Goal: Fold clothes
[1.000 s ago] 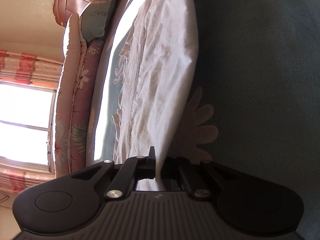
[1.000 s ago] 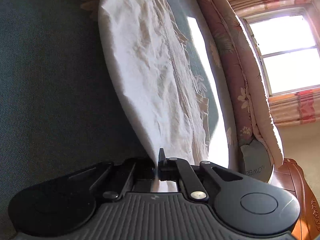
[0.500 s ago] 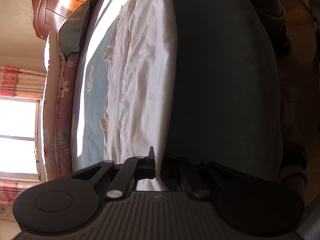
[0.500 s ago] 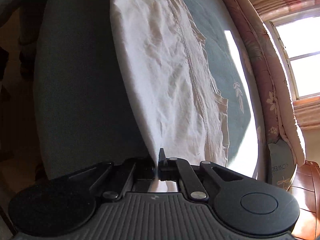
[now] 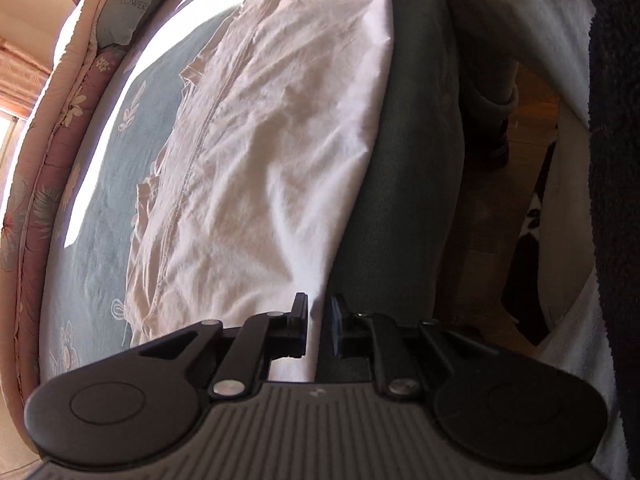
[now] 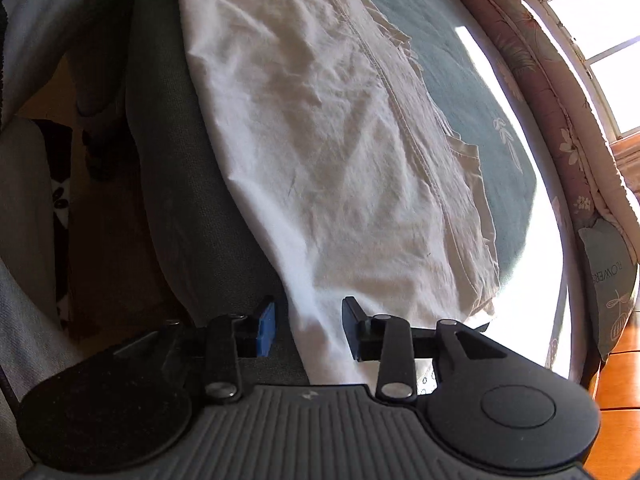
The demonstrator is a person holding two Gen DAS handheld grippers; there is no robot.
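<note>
Both grippers, left [image 5: 318,330] and right [image 6: 308,330], are opening, releasing the garment [image 5: 272,152], which lies lengthwise between them along the bed's [image 5: 104,184] near edge, each end equally close.

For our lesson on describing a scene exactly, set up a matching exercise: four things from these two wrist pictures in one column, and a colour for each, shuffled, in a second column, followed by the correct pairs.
Column one:
1. garment
2. bed cover
3. rolled quilt
4. pad on the right claw

Column two:
A. bright blue
B. pink with a flower print
C. white and creased
D. dull blue-green with pale flowers

Pairs: 1-C, 2-D, 3-B, 4-A
</note>
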